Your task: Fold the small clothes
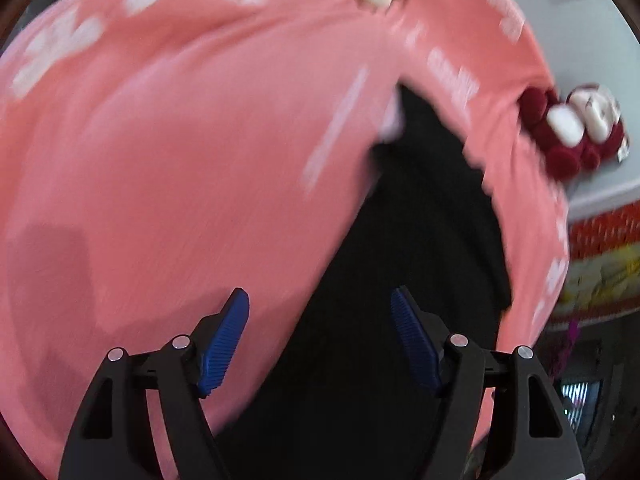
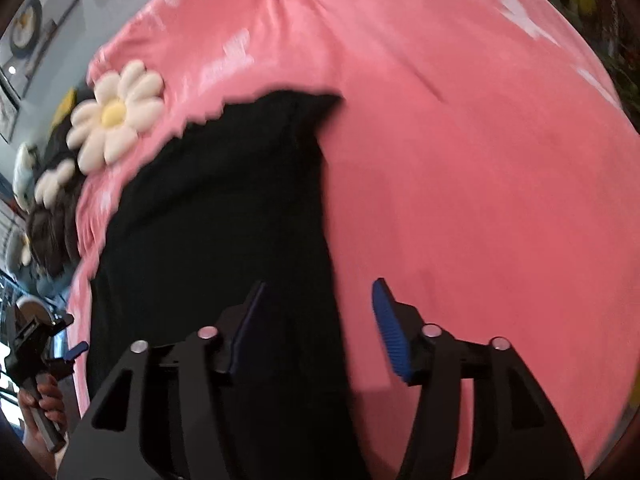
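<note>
Left wrist view: the left claw [image 1: 320, 344] is seen with its jaws parted and nothing between them, above a black garment [image 1: 420, 240] spread on a pink cover [image 1: 160, 140]. In the right wrist view the right claw [image 2: 316, 328] is likewise held apart and empty over the garment's right edge, with a daisy-shaped cushion [image 2: 114, 114] at far left.

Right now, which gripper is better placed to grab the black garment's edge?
Right. The right gripper has open jaws straddling the black garment's edge on the pink cover. The left gripper is also open, but looks more over the garment's middle.
</note>
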`<state>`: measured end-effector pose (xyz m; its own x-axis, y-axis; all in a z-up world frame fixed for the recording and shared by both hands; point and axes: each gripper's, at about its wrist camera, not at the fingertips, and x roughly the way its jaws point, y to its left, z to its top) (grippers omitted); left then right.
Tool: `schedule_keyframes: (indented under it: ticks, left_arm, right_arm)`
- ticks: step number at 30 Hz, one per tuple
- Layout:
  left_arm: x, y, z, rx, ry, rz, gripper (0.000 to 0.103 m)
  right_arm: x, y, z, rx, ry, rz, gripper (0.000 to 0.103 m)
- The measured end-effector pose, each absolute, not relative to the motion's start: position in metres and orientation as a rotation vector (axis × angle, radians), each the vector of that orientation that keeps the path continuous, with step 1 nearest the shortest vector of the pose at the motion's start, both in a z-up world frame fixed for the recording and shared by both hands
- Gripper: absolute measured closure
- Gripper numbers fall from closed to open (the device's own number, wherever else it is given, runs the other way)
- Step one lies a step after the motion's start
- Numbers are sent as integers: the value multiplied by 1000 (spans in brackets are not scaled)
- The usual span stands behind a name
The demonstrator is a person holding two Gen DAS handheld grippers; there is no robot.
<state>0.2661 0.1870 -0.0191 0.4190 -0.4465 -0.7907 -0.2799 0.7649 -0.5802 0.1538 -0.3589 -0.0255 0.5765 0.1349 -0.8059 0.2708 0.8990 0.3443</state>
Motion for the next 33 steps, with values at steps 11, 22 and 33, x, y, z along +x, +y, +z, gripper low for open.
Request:
schedule_keyframes:
  ticks: [11, 22, 33]
  left_arm:
    - [186, 169, -35, -732, 1130, -191, 53]
    - [137, 197, 3, -796, 1171, -261, 100]
    - [123, 189, -39, -764, 1255, -167, 95]
  right_arm:
    - [79, -333, -61, 587, 1078, -45, 77]
    - [20, -351, -7, 662, 1054, -7, 99]
    - [29, -329, -50, 543, 1196, -59, 94]
